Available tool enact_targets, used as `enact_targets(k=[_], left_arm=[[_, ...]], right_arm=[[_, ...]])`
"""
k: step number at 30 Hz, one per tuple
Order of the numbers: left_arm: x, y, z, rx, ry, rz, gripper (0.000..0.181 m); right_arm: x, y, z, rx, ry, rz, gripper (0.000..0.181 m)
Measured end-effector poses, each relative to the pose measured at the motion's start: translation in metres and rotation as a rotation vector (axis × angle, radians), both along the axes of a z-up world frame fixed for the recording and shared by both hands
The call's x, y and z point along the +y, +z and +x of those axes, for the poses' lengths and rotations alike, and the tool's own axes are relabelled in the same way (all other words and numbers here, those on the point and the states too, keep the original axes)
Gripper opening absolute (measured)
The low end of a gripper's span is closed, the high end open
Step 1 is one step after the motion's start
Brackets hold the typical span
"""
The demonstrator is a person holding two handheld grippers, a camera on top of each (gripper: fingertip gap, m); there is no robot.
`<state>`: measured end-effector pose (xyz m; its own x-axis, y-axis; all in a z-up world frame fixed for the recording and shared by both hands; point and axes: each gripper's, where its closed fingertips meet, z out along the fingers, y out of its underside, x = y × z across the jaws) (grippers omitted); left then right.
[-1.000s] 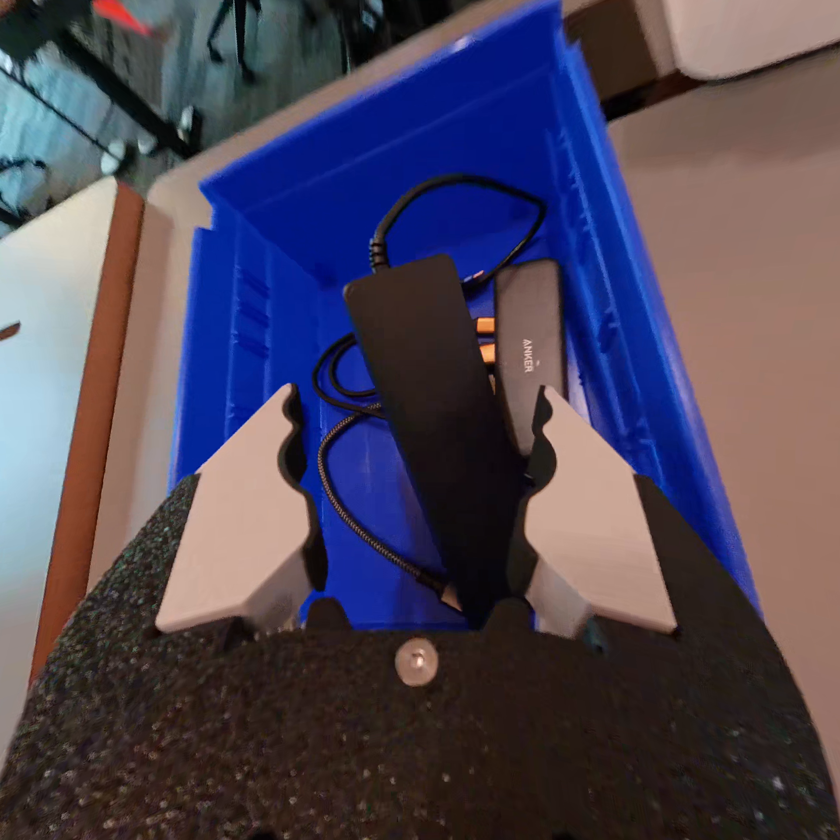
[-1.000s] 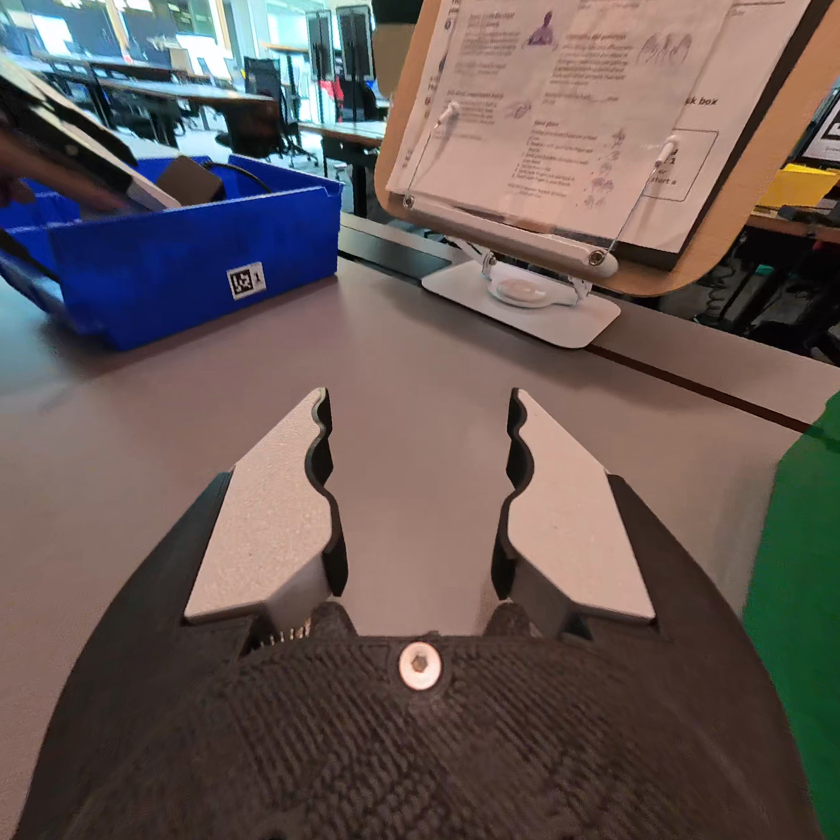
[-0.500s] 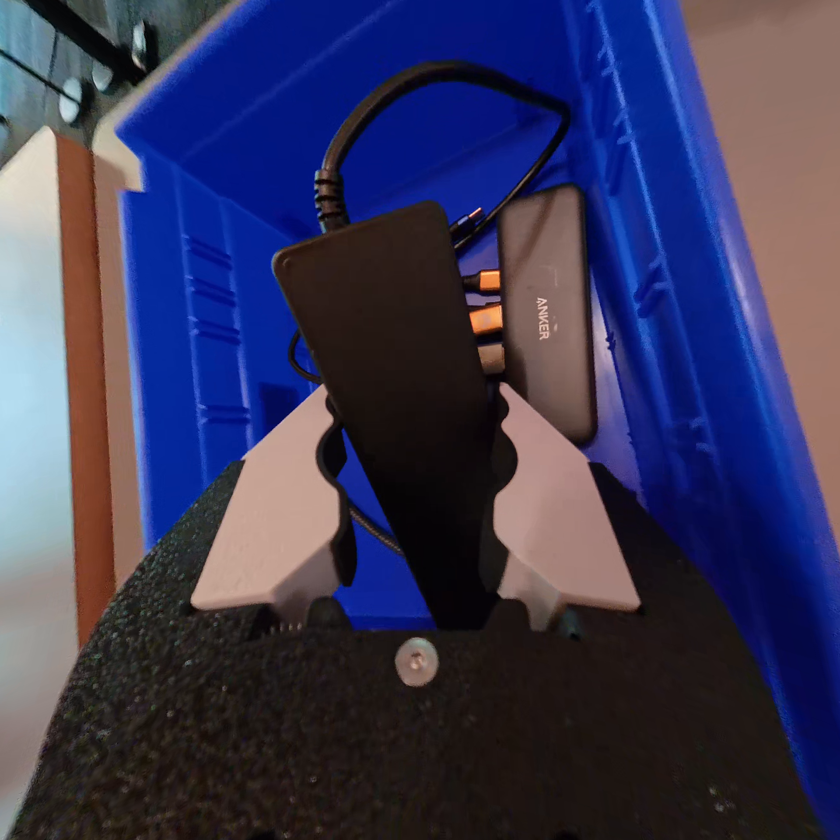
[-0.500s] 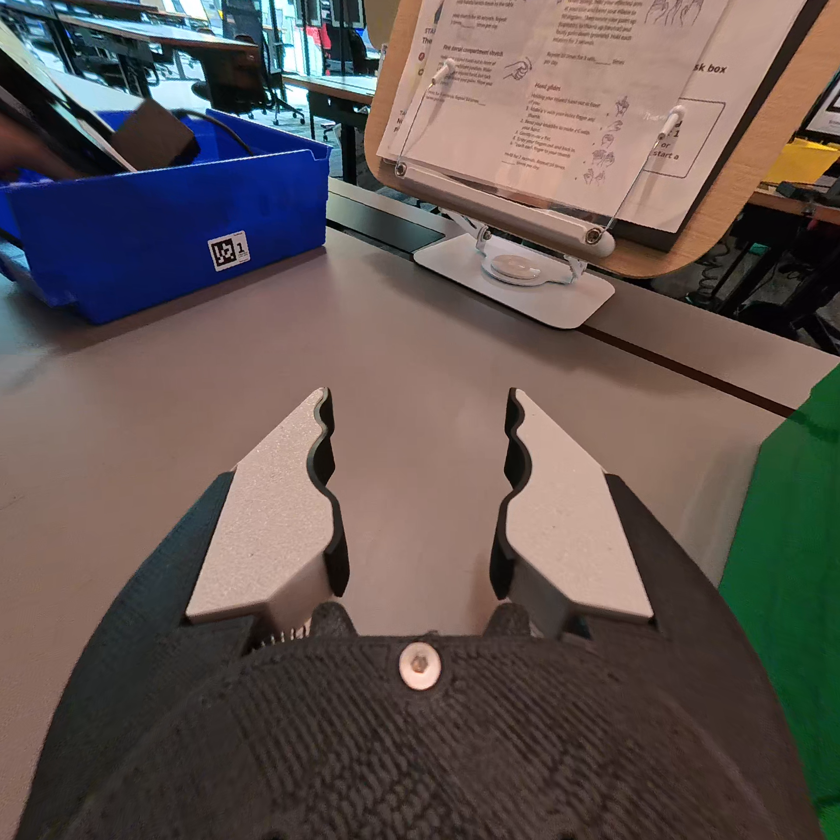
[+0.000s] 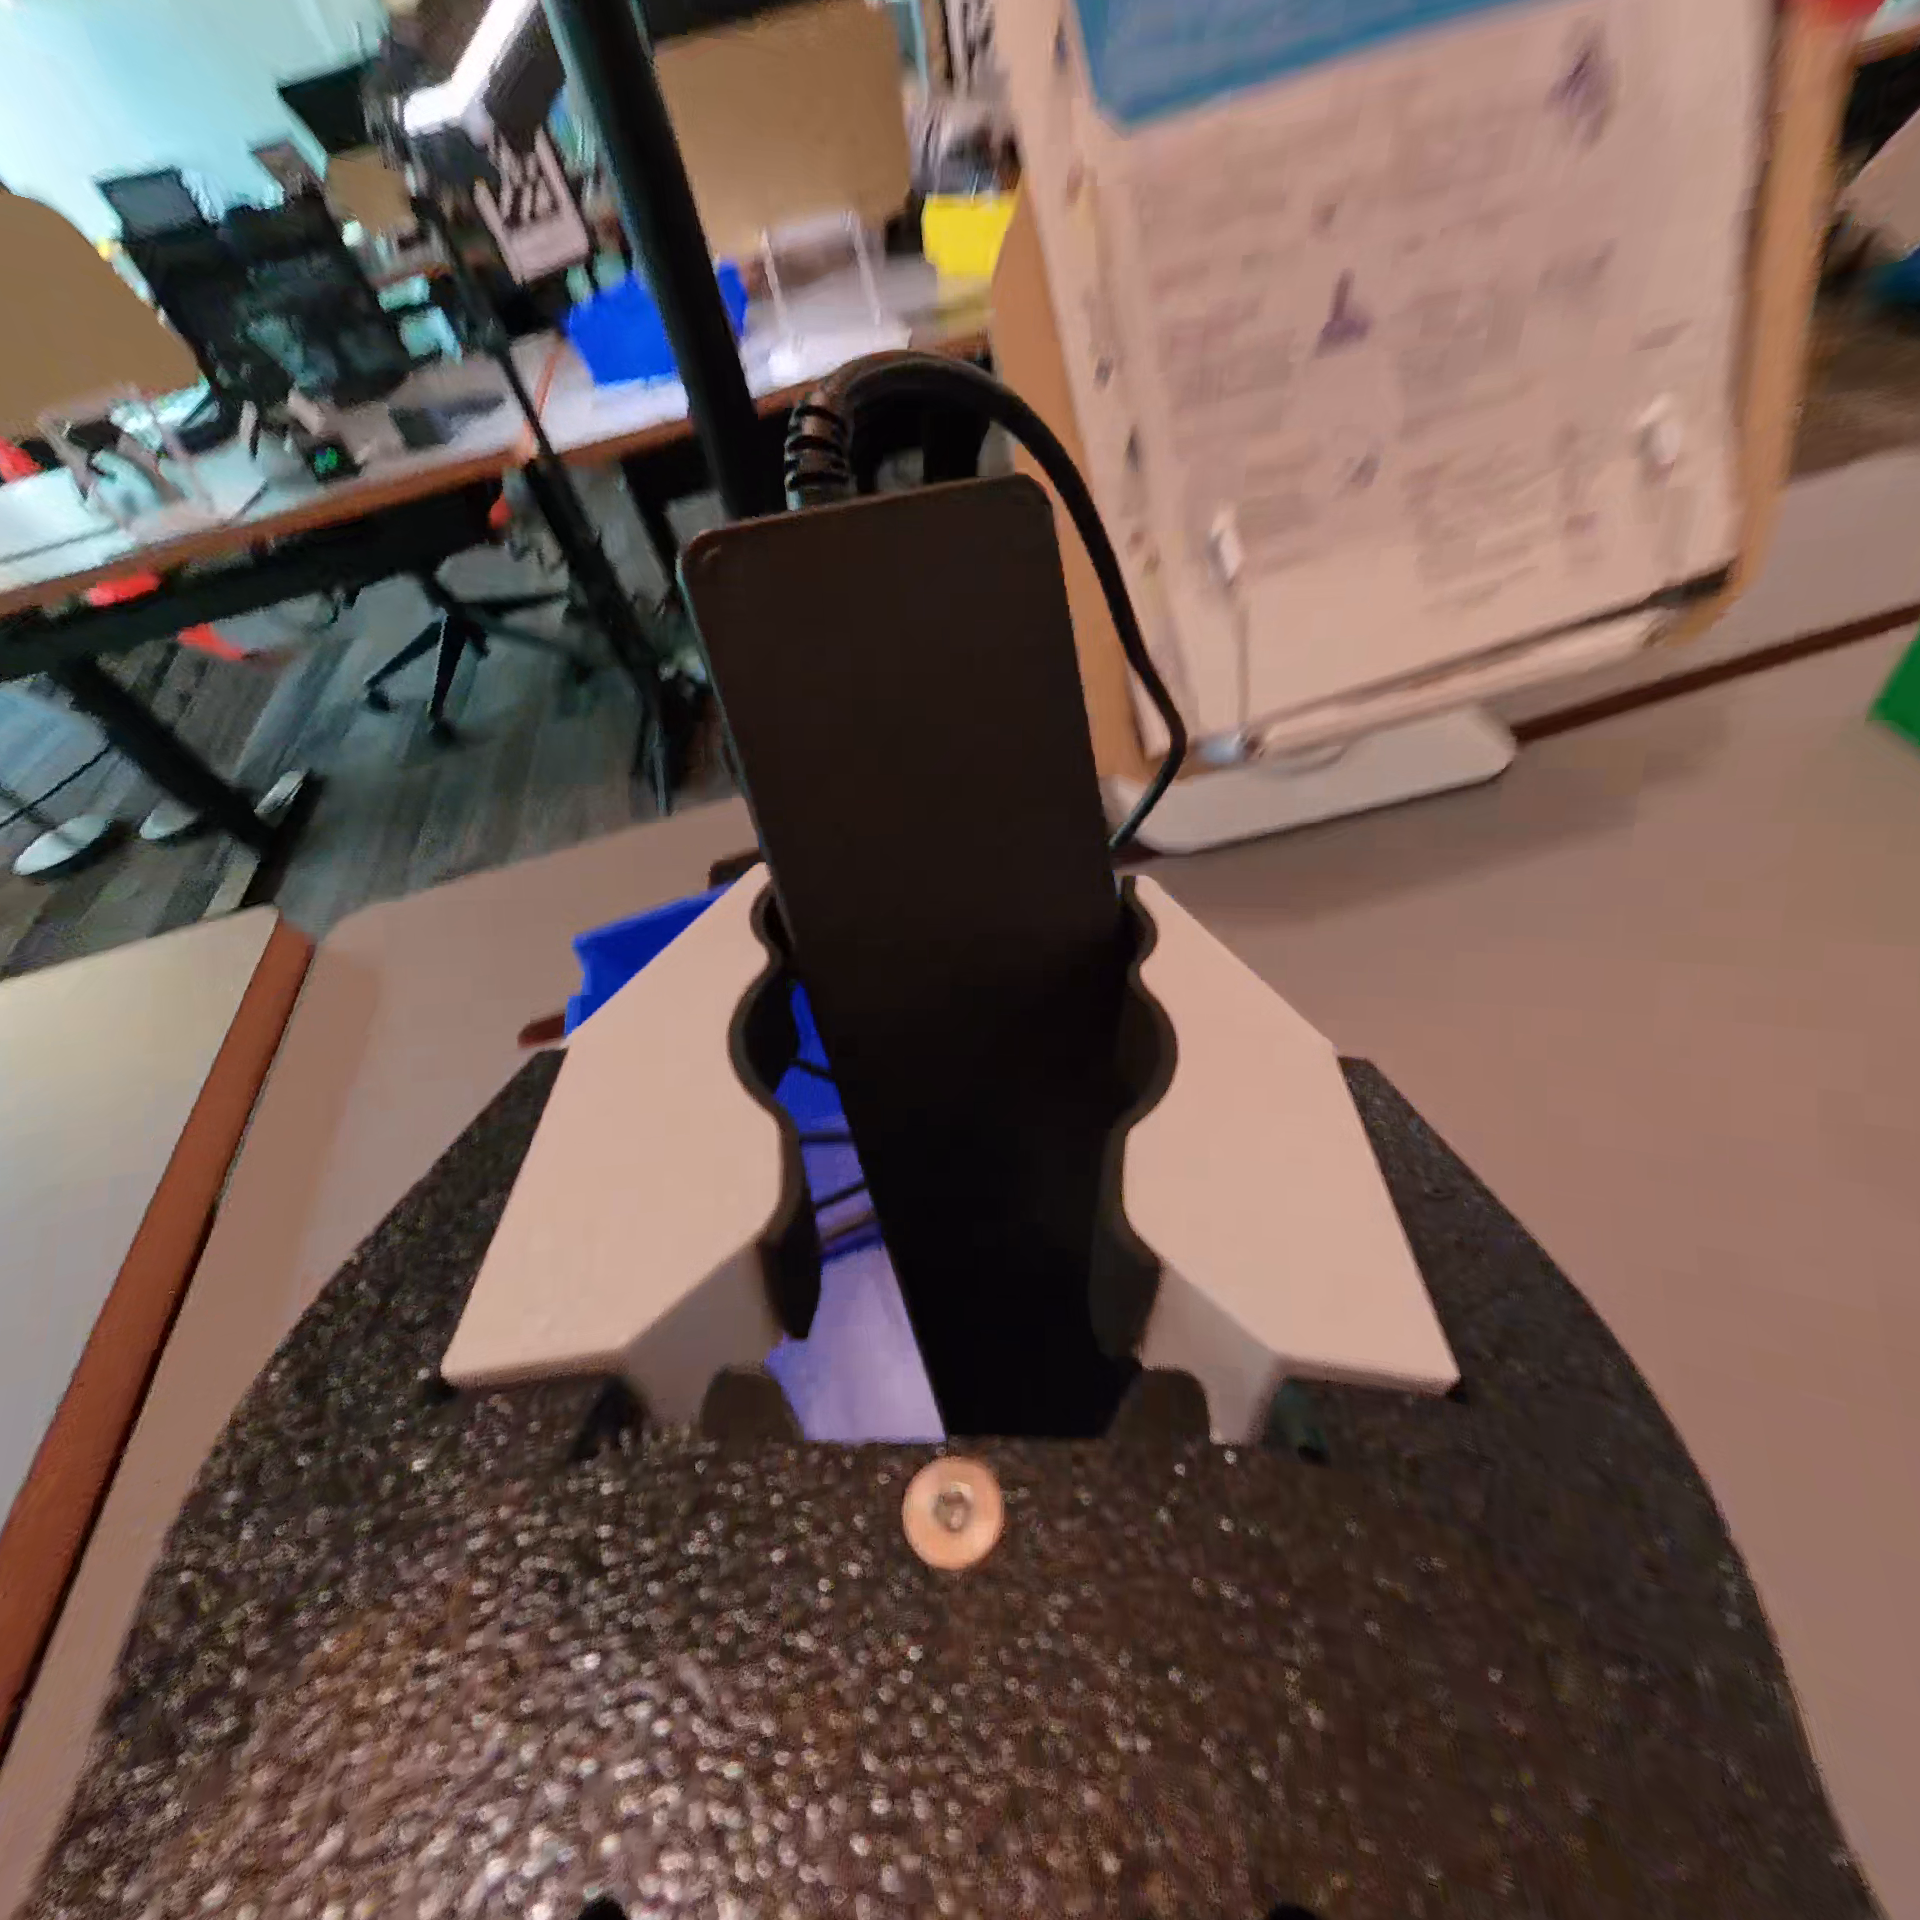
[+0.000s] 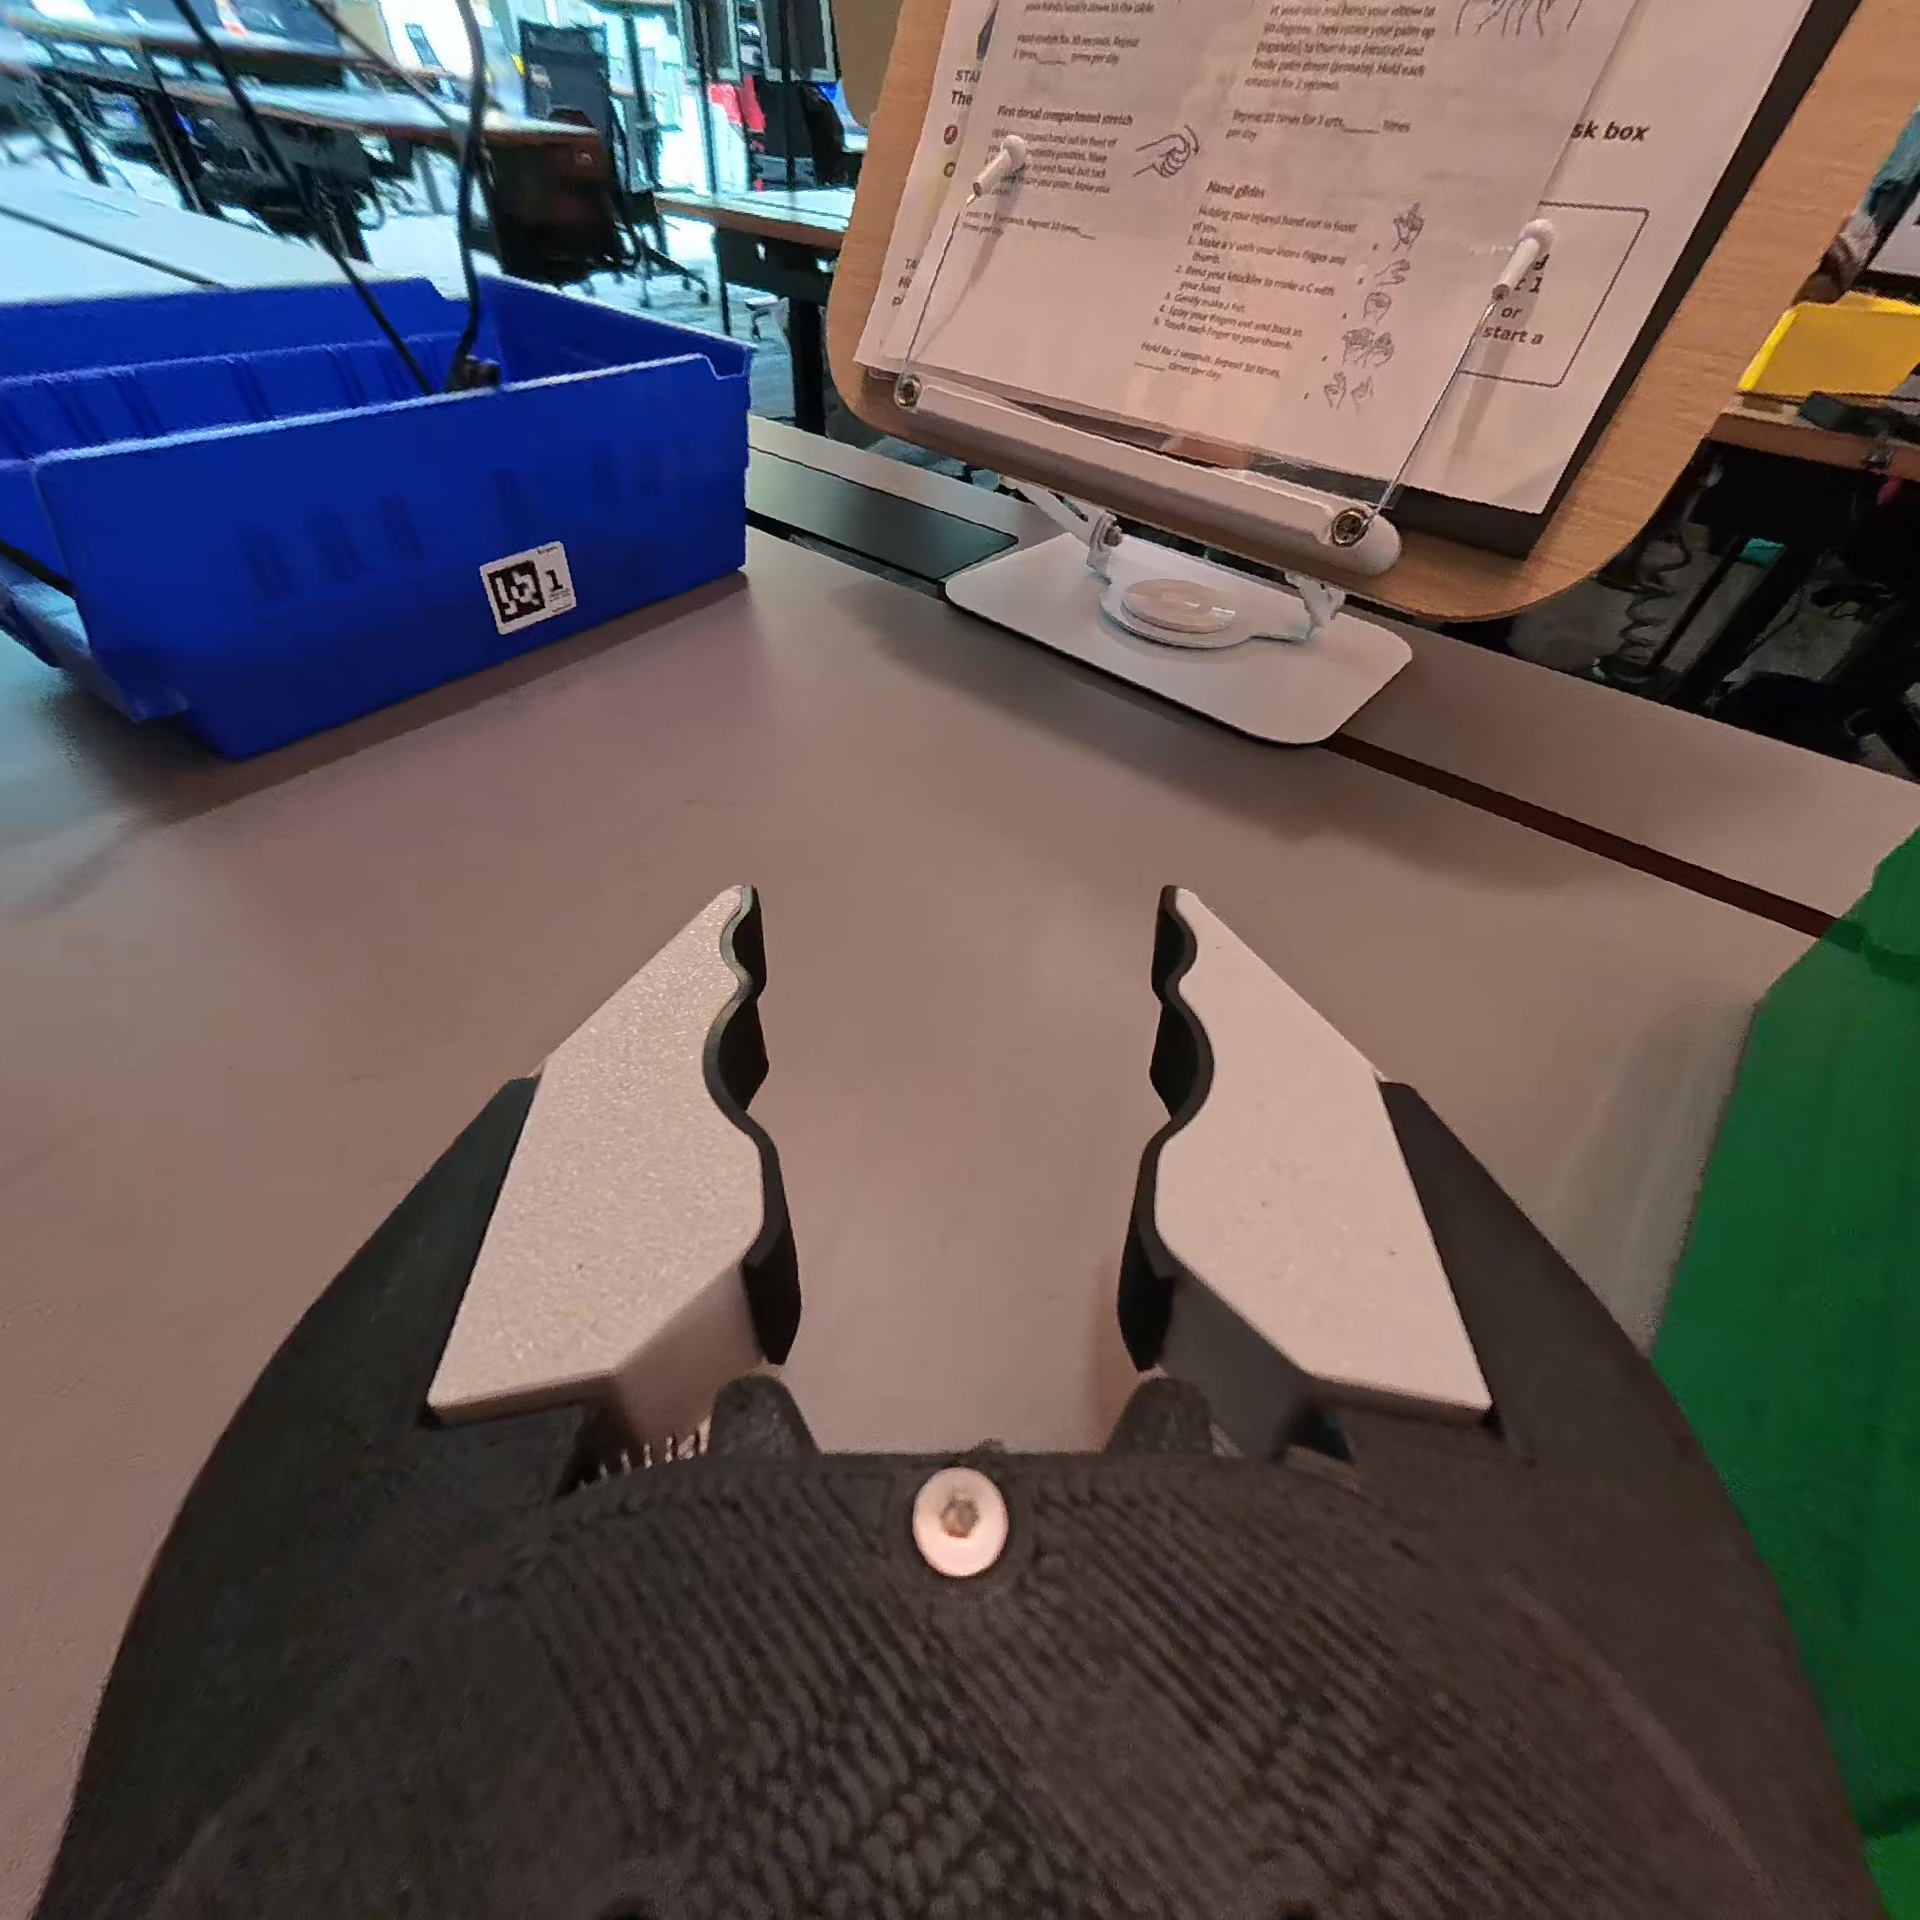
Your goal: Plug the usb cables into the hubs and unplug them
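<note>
1. My left gripper [image 5: 951, 997] clamps the flat black rectangular usb hub [image 5: 904, 748], lifted above the grey table [image 5: 1558, 1039].
2. The hub's black cable [image 5: 1091, 540] loops from its far end (toward the blue plastic bin [image 6: 416, 499]).
3. My right gripper [image 6: 961, 997] hovers spread, empty, over the table.

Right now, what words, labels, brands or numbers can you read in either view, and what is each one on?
I don't copy out wording; these are the things that bear it.
White sticker on the blue bin: square code and small print, sharp.
Paper sheets on the document stand: printed text with hand sketches, sharp in the right wrist view, blurred in the left.
Black hub held by the left gripper: no marking visible.
</note>
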<state>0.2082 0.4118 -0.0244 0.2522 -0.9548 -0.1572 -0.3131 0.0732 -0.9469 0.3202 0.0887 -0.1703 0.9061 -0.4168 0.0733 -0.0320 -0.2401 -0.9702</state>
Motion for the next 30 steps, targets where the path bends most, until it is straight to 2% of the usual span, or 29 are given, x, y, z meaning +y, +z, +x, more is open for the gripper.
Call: enact_targets(k=[4, 9, 11, 13, 16, 17, 18, 21, 24, 26, 30], left_arm=[[-0.033, 0.060, -0.004, -0.207, -0.132, -0.039, 0.059], [-0.097, 0.140, -0.011, -0.460, -0.387, -0.098, 0.059], [-0.126, 0.164, -0.013, -0.535, -0.519, -0.114, 0.059], [-0.150, 0.174, -0.009, -0.572, -0.618, -0.129, 0.058], [-0.177, 0.159, 0.009, -0.565, -0.711, -0.173, 0.058], [-0.184, 0.149, 0.016, -0.560, -0.728, -0.185, 0.059], [-0.190, 0.136, 0.026, -0.551, -0.726, -0.205, 0.059], [-0.208, 0.089, 0.055, -0.497, -0.666, -0.288, 0.058], [-0.234, 0.050, 0.077, -0.493, -0.602, -0.243, 0.058], [-0.259, 0.033, 0.087, -0.494, -0.608, -0.211, 0.058], [-0.311, 0.010, 0.100, -0.463, -0.706, -0.150, 0.058]], right_arm=[[0.003, 0.008, -0.007, 0.067, 0.053, 0.087, 0.074], [0.007, 0.023, -0.019, 0.163, 0.150, 0.222, 0.074], [0.009, 0.032, -0.029, 0.210, 0.226, 0.287, 0.074], [0.011, 0.046, -0.051, 0.265, 0.369, 0.372, 0.072], [0.007, 0.072, -0.098, 0.358, 0.672, 0.491, 0.072], [0.004, 0.081, -0.108, 0.351, 0.730, 0.531, 0.069], [0.002, 0.088, -0.110, 0.306, 0.727, 0.564, 0.062], [0.003, 0.096, -0.083, 0.019, 0.453, 0.563, 0.058], [-0.001, 0.102, -0.077, -0.287, 0.285, 0.500, 0.049], [0.005, 0.095, -0.074, -0.316, 0.245, 0.441, 0.051], [0.007, 0.078, -0.047, -0.221, 0.112, 0.375, 0.062]])
